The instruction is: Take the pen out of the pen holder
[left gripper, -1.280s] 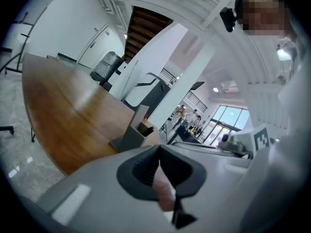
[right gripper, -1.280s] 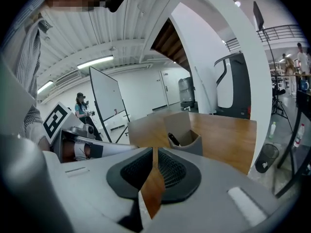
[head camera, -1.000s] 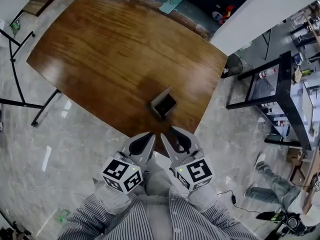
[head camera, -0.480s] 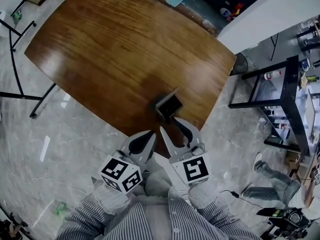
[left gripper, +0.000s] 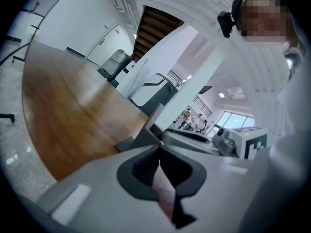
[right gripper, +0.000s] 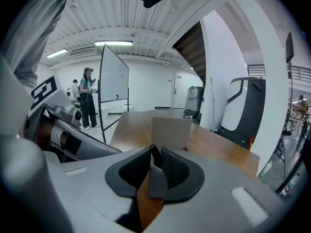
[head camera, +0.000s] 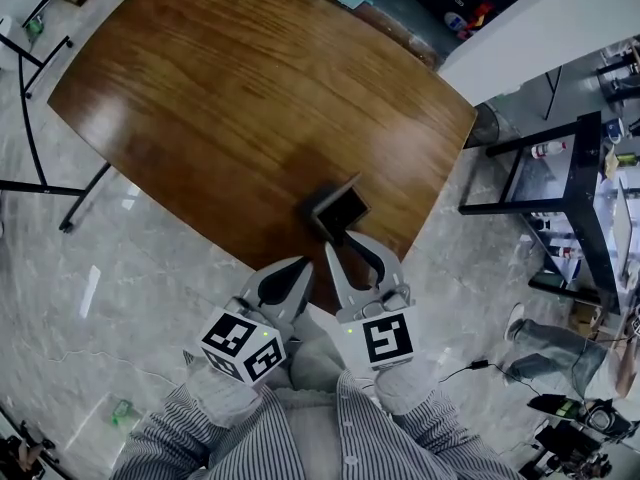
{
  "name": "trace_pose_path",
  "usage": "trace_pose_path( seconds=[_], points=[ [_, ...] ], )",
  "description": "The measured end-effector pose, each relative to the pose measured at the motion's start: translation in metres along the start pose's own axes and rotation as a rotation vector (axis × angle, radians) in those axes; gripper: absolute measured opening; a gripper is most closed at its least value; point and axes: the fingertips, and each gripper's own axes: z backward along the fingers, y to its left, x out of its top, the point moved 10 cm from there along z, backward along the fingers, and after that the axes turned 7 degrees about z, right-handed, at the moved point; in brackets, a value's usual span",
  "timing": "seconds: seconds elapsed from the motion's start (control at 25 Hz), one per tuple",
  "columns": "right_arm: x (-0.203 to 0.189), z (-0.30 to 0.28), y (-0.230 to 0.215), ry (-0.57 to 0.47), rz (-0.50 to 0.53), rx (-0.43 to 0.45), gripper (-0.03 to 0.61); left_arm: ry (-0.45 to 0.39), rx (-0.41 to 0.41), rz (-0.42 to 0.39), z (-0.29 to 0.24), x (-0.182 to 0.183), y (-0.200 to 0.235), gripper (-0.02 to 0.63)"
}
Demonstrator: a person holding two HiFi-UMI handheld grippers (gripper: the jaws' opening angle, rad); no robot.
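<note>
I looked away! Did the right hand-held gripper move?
Yes: the right hand-held gripper moved up to the pen holder; its jaws have just been closing, pen between them.

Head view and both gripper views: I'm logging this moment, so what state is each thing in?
right gripper: jaws have just been closing, now shut on the pen
left gripper: shut, empty
pen: standing in the pen holder, top pinched
pen holder: upright on the table

The counter [head camera: 230, 88] is glossy brown wood. A grey pen holder [head camera: 338, 210] stands upright on it, near its closer edge.
</note>
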Motion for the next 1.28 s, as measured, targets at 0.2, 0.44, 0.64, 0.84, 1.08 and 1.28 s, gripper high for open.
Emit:
trace_pose_path(
  seconds=[0.2, 0.44, 0.64, 0.84, 1.08, 1.28],
  points=[
    [0.002, 0.003, -0.006, -0.01, -0.01, -0.043, 0.04, -0.001, 0.0, -0.001, 0.002, 0.0, 0.0, 0.008],
    [0.004, 0.007, -0.012, -0.01, -0.003, -0.079, 0.038, -0.003, -0.006, -0.012, 0.003, 0.001, -0.003, 0.008],
    [0.013, 0.019, -0.017, -0.051, -0.038, -0.111, 0.038, -0.01, -0.015, -0.024, 0.007, 0.002, -0.014, 0.008],
    [0.031, 0.039, -0.021, -0.088, -0.068, -0.132, 0.038, -0.012, -0.031, -0.046, 0.017, 0.001, -0.031, 0.008],
    [0.048, 0.076, -0.021, -0.138, -0.141, -0.14, 0.038, -0.028, -0.042, -0.146, 0.032, 0.008, -0.054, 0.008],
    [0.047, 0.102, -0.012, -0.182, -0.234, -0.114, 0.038, -0.071, -0.04, -0.194, 0.042, 0.021, -0.063, 0.008]
  ],
)
